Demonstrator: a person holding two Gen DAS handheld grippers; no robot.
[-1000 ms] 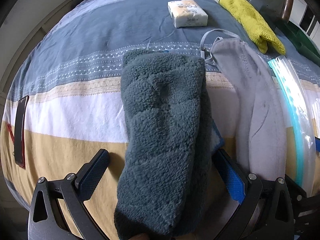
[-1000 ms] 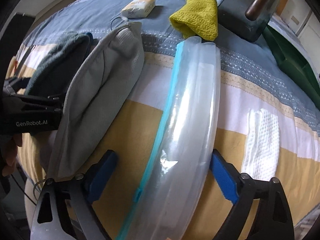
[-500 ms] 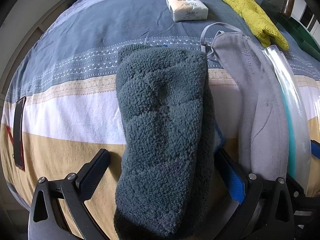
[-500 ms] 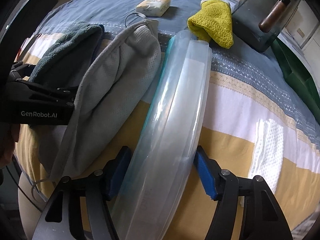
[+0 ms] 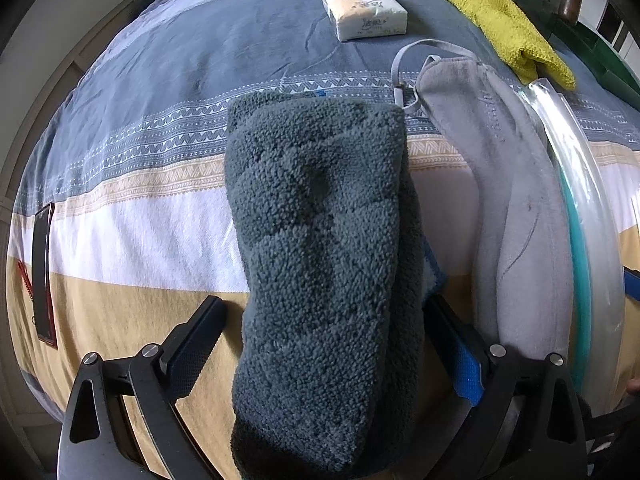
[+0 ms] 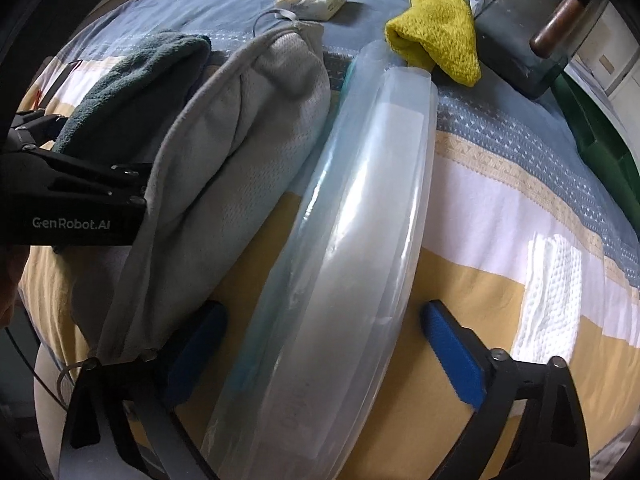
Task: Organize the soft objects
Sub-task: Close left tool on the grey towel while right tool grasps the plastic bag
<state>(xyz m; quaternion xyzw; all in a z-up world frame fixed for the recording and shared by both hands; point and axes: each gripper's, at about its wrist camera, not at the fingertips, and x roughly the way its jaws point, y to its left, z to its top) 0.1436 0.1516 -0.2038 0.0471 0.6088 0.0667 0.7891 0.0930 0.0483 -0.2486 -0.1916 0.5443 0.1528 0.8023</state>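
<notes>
Dark teal fleece towel (image 5: 320, 264) lies between the fingers of the left claw (image 5: 324, 344), stretching away from it over the bed (image 5: 132, 224). Both fingers stand spread; the left finger (image 5: 192, 344) is clear of the fleece, the right one sits at the towel's edge — contact there cannot be told. Nothing pinched: left claw open.

Just right of the left claw: grey fabric pouch (image 5: 504, 184), long and slack, its strap loop at the far end. The pouch lies between the two claws, its near end draped over the right claw's left finger (image 6: 192, 352).

Clear plastic zip bag (image 6: 352, 248), teal seal strip along its left edge, runs between the right claw's fingers and away from the right claw (image 6: 320, 356). Gaps show on both sides between the blue pads and the plastic — right claw spread, not gripping. Bag touches the pouch along its left flank.

Ahead of the right claw, past the bag's far end: folded yellow cloth (image 6: 440, 36), touching or overlapping the bag tip. Beyond the pouch, well ahead of both claws: tissue pack (image 5: 364, 12). Far right of the yellow cloth, a dark glass container (image 6: 536, 28). To the right claw's right, a white textured cloth (image 6: 556, 288) flat on the bed. Far left of the left claw, a dark phone (image 5: 42, 276) at the bed's edge.
</notes>
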